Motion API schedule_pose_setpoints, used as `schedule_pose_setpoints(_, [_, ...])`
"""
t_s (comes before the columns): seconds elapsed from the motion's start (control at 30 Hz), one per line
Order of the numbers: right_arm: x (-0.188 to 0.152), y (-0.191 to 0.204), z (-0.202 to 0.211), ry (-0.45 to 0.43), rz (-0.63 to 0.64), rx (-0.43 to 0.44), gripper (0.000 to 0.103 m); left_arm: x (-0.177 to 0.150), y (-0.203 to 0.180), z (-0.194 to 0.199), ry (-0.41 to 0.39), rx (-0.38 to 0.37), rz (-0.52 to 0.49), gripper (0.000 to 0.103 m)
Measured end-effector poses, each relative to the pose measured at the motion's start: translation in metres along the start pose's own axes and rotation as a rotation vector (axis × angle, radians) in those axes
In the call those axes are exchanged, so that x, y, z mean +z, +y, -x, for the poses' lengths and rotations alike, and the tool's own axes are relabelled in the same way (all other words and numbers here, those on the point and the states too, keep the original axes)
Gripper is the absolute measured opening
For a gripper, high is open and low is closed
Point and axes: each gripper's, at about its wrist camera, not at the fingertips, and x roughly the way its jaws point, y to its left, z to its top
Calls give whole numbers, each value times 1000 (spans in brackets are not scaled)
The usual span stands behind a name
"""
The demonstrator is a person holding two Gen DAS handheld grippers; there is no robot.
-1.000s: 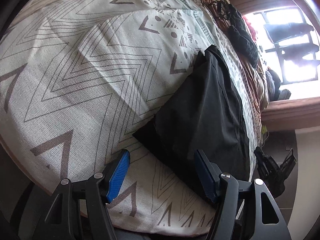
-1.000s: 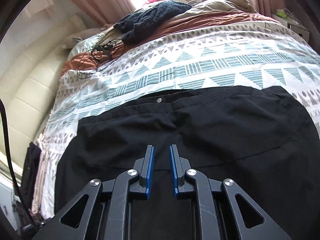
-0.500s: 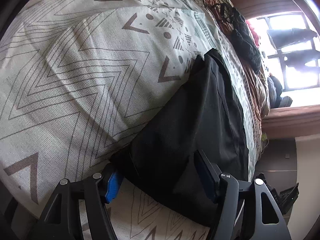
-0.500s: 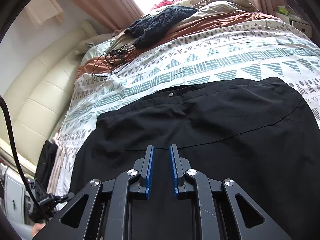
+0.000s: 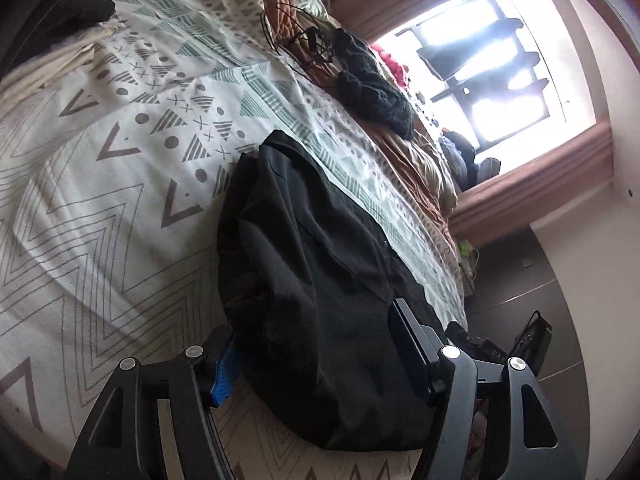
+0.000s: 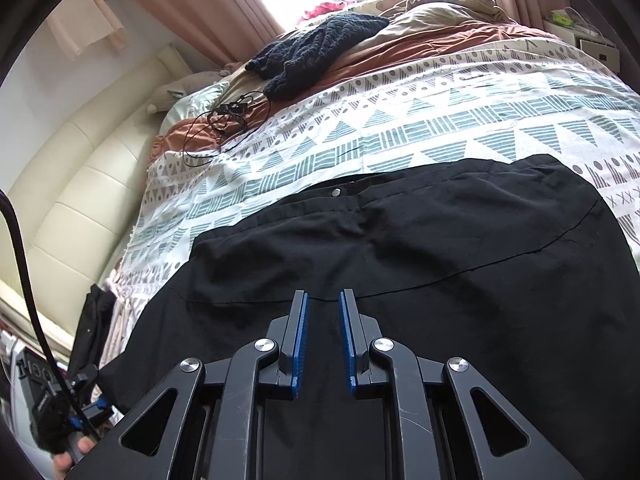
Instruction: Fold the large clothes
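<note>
A large black garment (image 5: 316, 264) lies folded on the patterned bedspread (image 5: 120, 184). It fills the lower half of the right wrist view (image 6: 400, 248), waistband and a metal snap (image 6: 337, 191) at its far edge. My left gripper (image 5: 316, 344) is open, its jaws straddling the garment's near end; the left blue pad (image 5: 224, 372) sits under the cloth edge. My right gripper (image 6: 323, 300) hovers over the middle of the garment with its jaws a narrow gap apart and nothing between them. The left gripper shows at the lower left of the right wrist view (image 6: 86, 410).
A dark knitted garment (image 6: 320, 44) and a tangle of black cable (image 6: 224, 124) lie further up the bed on a rust-brown blanket (image 6: 420, 48). A cream padded headboard (image 6: 72, 184) runs along the left. A window (image 5: 480, 64) is beyond the bed.
My left gripper has pushed forward onto the garment's end, so the cloth now lies between its jaws. The right gripper has risen slightly; its jaw gap is unchanged.
</note>
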Motion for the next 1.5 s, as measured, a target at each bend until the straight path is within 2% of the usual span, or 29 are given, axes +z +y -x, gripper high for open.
schedule_pose_setpoints(0.1, [1,-1,-1,2,0,-5,15,2,10,-21,52,181,0,67])
schedule_pose_setpoints(0.23, [1,-2,-4,11,4,-12,15,0,55,-37,102,223,152,67])
schedule_pose_setpoints(0.3, [0,0,-5,13,11,-14,15,1,67,-41,99,239,171,67])
schedule_pose_setpoints(0.37, [0,2,-5,16,11,-3,15,2,68,-43,88,235,144,67])
schedule_pose_setpoints(0.47, [-3,4,-7,32,-3,20,15,6,64,-44,83,236,130,59])
schedule_pose_setpoints(0.53, [-8,9,-7,40,4,29,15,6,60,-44,94,214,121,45])
schedule_pose_setpoints(0.77, [-46,14,9,48,9,30,15,1,51,-30,110,155,78,42])
schedule_pose_setpoints(0.9, [-71,15,15,63,8,23,15,0,49,-31,118,170,58,43])
schedule_pose_setpoints(1.03, [-100,19,14,90,43,-24,16,1,52,-39,136,201,37,42])
schedule_pose_setpoints(1.07, [-105,20,14,94,53,-32,18,0,51,-39,134,208,27,40])
schedule_pose_setpoints(1.13, [-117,22,14,109,58,-40,43,1,50,-38,128,196,24,23])
schedule_pose_setpoints(1.27, [-136,27,20,92,98,-77,44,5,36,-29,102,158,9,18])
schedule_pose_setpoints(1.4, [-146,26,25,74,84,-99,44,12,16,-16,71,86,-4,15])
schedule_pose_setpoints(1.5, [-151,24,17,97,96,-129,40,17,-5,-11,65,39,-22,13])
